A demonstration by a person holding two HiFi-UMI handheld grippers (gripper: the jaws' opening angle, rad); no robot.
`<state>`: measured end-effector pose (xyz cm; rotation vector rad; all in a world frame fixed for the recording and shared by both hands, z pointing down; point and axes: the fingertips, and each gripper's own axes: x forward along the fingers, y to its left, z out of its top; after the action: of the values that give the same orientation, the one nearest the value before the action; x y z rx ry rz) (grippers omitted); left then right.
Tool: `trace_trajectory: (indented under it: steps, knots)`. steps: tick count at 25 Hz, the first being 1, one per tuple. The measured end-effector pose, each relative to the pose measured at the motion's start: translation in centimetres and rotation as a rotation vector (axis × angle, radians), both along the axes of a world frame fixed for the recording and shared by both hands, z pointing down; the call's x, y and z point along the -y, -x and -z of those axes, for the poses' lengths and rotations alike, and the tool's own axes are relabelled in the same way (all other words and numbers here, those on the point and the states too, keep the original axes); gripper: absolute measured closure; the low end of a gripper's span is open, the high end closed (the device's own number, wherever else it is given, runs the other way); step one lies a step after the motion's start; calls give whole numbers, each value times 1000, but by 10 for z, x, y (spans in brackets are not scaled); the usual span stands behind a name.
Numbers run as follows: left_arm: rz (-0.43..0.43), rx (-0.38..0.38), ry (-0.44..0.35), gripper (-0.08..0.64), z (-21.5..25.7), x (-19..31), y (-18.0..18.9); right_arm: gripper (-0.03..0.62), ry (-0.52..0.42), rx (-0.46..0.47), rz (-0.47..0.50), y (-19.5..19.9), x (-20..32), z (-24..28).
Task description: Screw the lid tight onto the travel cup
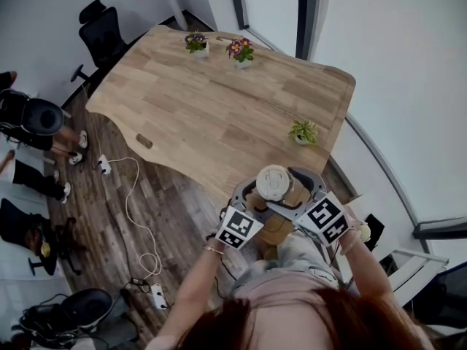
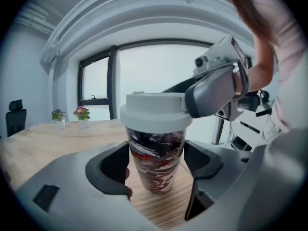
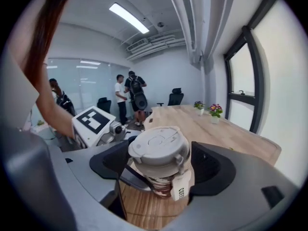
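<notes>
The travel cup (image 2: pixel 155 153) has a dark red, black and white swirled body and stands on the wooden table (image 1: pixel 219 108) close to its near edge. A white lid (image 1: pixel 274 183) sits on top of it. My left gripper (image 2: pixel 156 166) is shut on the cup's body, a dark pad on each side. My right gripper (image 3: pixel 161 163) is shut on the lid (image 3: pixel 159 147) from the opposite side. In the left gripper view the right gripper (image 2: pixel 214 93) presses against the lid (image 2: pixel 154 112). A white tag (image 3: pixel 180 189) hangs beside the cup. In the head view the left gripper (image 1: pixel 255 199) and the right gripper (image 1: pixel 295 195) flank the cup.
Two flower pots (image 1: pixel 195 44) (image 1: pixel 241 49) stand at the table's far end, and a small green plant (image 1: pixel 303 132) sits near the right edge. Office chairs (image 1: pixel 102 28) and people (image 1: pixel 36 122) are off to the left. A power strip with a cable (image 1: pixel 106 165) lies on the floor.
</notes>
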<state>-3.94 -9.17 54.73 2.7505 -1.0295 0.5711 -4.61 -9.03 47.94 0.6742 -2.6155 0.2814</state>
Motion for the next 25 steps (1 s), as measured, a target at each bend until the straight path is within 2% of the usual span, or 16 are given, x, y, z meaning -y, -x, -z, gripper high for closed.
trace_trajectory:
  steps: [3,6,9,13,16,21,25]
  knots:
    - [-98,27,24,209,-1,-4,-2,229,10,-47,100,1,-5,-1]
    - [-117,42,40,209,-1,-3,-2,230,-2,-58,113,0,-5,-1]
    - [-59,47,35,209,0,-1,-2,230,-22,-29,28,-1,-3,1]
    - [86,21,27,209,1,1,-3,230,-40,1,-170,-3,1,1]
    - [108,23,28,210,0,1,-4,230,-44,13,-217,-4,-1,0]
    - [31,38,42,209,-2,0,-5,229,8,53,-139,-8,-3,4]
    - [-88,43,51,210,-2,-2,-5,229,-22,-13,-2,-8,-8,4]
